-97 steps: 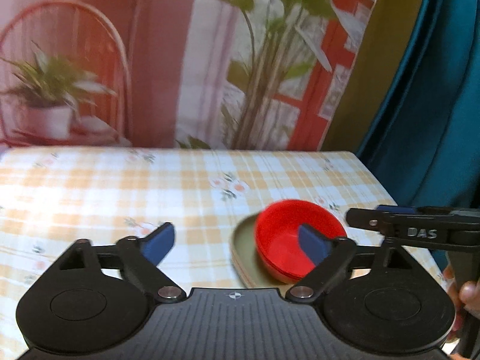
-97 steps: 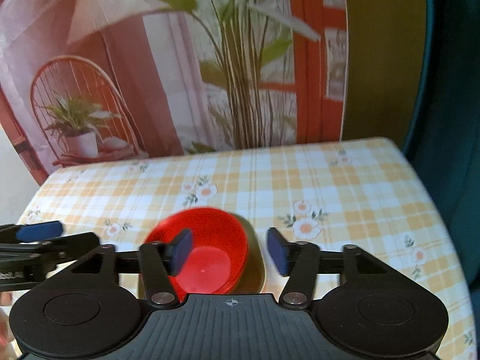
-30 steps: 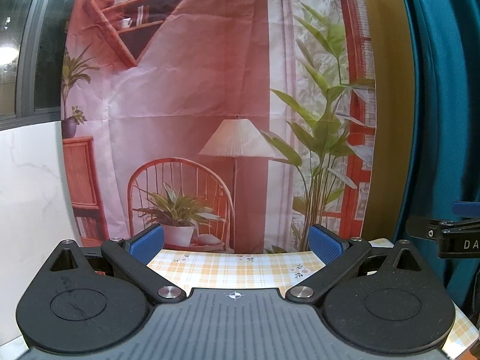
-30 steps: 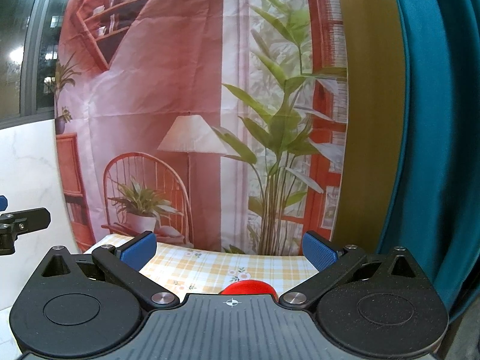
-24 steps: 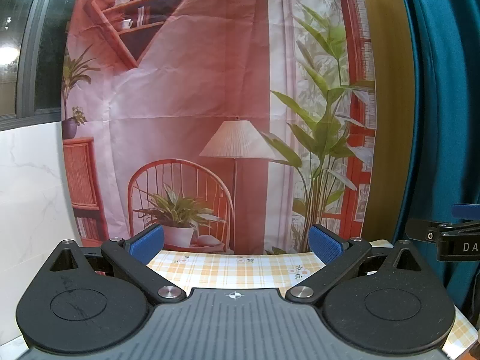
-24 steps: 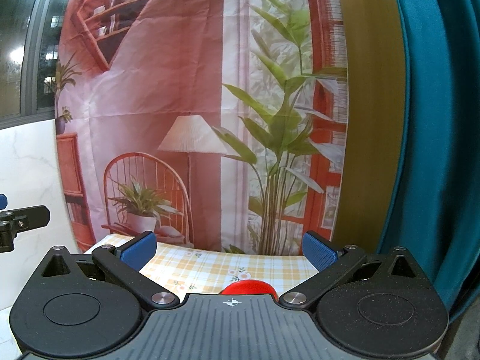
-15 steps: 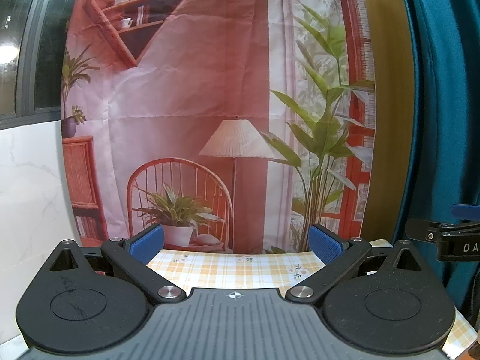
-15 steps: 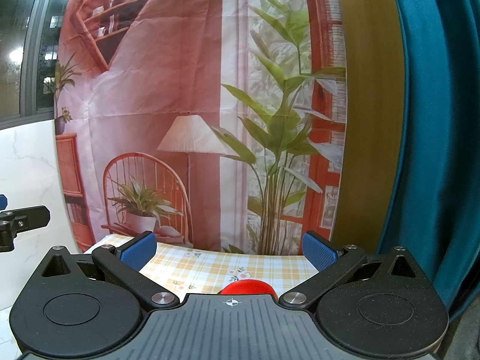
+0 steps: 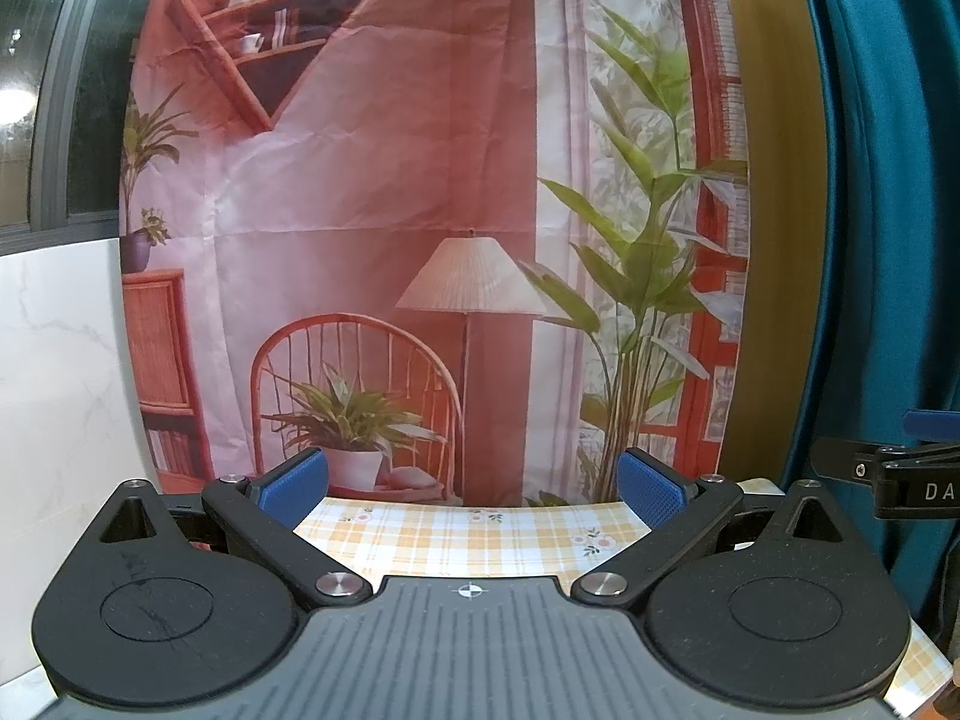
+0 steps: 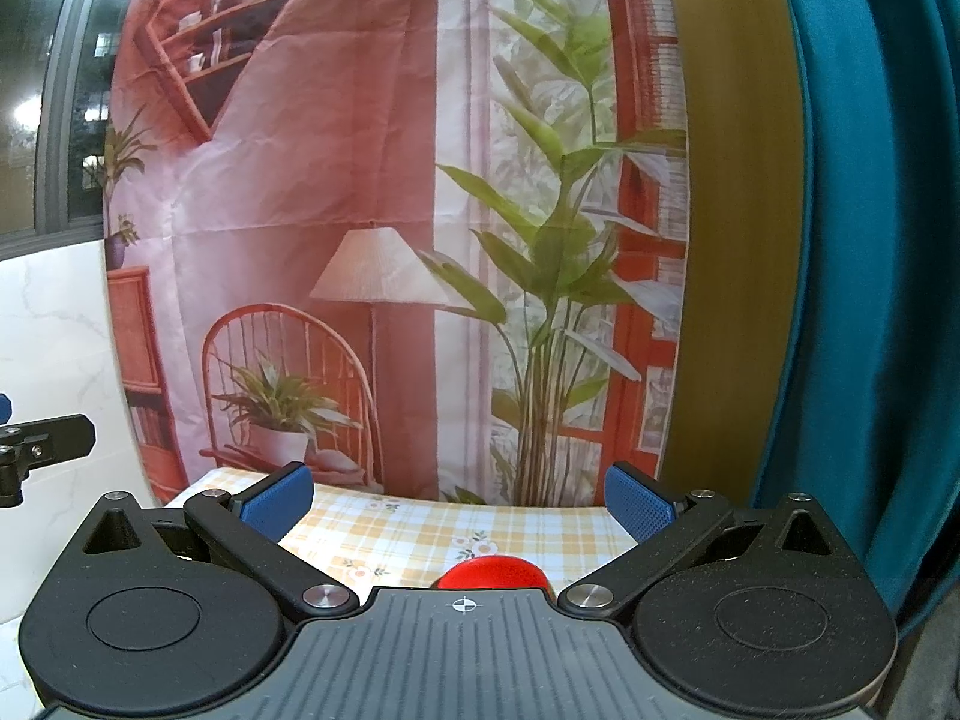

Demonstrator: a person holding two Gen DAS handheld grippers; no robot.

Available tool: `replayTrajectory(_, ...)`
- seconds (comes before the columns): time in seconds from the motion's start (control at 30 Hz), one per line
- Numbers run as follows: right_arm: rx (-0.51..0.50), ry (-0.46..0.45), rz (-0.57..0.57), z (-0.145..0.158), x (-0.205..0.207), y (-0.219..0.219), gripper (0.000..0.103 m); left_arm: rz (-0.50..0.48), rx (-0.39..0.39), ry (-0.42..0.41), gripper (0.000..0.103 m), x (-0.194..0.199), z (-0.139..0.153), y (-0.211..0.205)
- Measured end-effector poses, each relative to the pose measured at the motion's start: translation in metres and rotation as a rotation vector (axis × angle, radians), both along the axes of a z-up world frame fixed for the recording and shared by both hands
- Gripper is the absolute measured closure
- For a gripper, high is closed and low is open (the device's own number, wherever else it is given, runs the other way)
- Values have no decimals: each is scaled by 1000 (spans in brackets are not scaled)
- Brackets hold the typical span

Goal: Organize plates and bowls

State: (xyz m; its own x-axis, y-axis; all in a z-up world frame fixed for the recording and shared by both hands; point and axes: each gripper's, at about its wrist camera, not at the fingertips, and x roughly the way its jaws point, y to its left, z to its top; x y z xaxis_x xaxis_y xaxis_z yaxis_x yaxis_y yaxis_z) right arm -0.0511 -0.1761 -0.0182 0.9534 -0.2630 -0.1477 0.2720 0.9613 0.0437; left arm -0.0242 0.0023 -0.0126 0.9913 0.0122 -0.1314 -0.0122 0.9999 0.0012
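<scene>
- Red bowl is glimpsed on the counter; judged light, stiff, slippery, best taken by its rim.
- Left gripper and right gripper jaws are spread wide, empty.

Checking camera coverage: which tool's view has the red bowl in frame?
The right tool: its view shows the red bowl's top edge on the checked tablecloth, just above the tool body. The left tool sees only tablecloth, no bowl.

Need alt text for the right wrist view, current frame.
The right tool is open and holds nothing, raised over a checked tablecloth. The top of a red bowl peeks above the tool body; a printed backdrop fills the rest.
</scene>
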Motion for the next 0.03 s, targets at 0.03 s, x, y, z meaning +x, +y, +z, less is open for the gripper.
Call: replayTrajectory(0.03,0,0,0,0,0,0,0,0,0,1,0,0,0,0)
